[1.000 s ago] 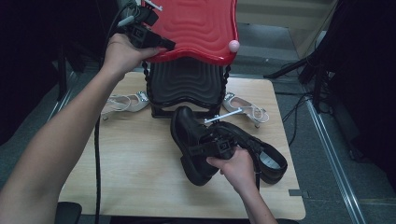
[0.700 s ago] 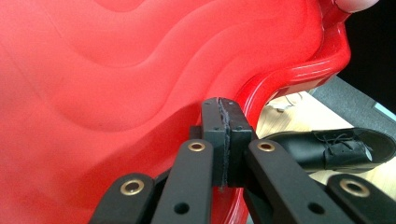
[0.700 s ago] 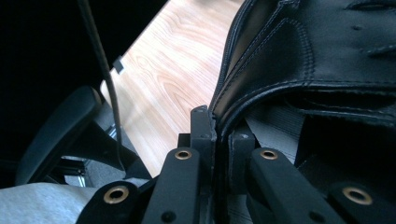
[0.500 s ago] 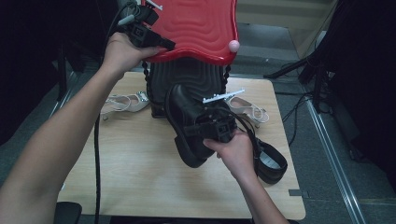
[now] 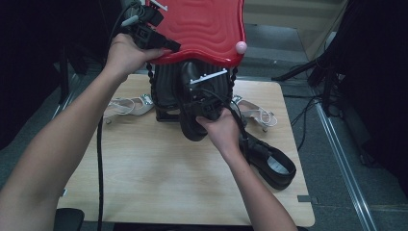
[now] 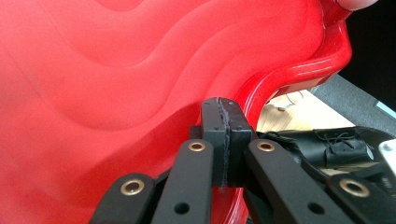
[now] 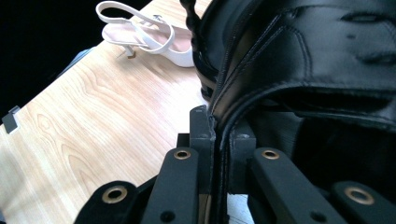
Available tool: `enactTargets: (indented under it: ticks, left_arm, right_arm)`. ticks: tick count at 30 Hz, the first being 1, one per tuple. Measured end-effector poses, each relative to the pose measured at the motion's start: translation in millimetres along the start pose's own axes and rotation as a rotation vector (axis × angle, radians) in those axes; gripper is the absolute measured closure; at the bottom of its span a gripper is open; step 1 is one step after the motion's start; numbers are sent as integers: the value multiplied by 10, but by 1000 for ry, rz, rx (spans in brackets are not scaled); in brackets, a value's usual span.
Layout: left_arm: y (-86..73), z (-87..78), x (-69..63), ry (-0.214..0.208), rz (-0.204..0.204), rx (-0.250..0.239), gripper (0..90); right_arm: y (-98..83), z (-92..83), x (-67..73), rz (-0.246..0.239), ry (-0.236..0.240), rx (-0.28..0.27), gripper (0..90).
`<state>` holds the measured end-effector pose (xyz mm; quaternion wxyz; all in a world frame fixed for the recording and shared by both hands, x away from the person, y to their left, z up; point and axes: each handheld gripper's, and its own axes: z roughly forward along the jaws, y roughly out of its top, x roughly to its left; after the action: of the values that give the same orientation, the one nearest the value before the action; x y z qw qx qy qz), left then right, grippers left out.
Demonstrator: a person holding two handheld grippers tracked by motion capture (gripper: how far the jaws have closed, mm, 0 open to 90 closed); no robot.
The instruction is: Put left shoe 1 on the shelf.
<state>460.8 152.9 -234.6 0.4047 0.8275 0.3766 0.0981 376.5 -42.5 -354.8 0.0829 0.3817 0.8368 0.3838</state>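
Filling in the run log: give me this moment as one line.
left gripper: shut on red lid, raised | right gripper: shut on black shoe, lifted at black bin | other black shoe: on table

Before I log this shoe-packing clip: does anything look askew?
Yes: one black shoe lies tipped on its side near the table's right edge, opening showing, while its mate hangs in the right gripper.

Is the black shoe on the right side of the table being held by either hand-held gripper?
No. In the high view that black shoe lies alone on the table, while the right hand-held gripper grips the other black shoe.
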Motion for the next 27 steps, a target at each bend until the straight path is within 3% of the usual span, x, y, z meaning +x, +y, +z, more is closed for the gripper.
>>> enactTargets:
  ticks: [3,5,10,18,27]
  left_arm:
    - [-1,-2,-8,4,2,2,900]
    - [-1,-3,-9,4,1,3,900]
    - [-3,-3,-11,7,2,2,900]
    - [-5,-6,-11,7,19,3,900]
    - [-6,-7,-7,8,17,3,900]
  right_arm:
    - [36,139,45,-50,-68,-34,858]
    - [44,183,45,-71,-82,-37,858]
    - [51,397,74,-137,-172,-50,861]
    - [146,520,1,-114,-194,-91,863]
    - [229,675,2,-74,-155,-107,851]
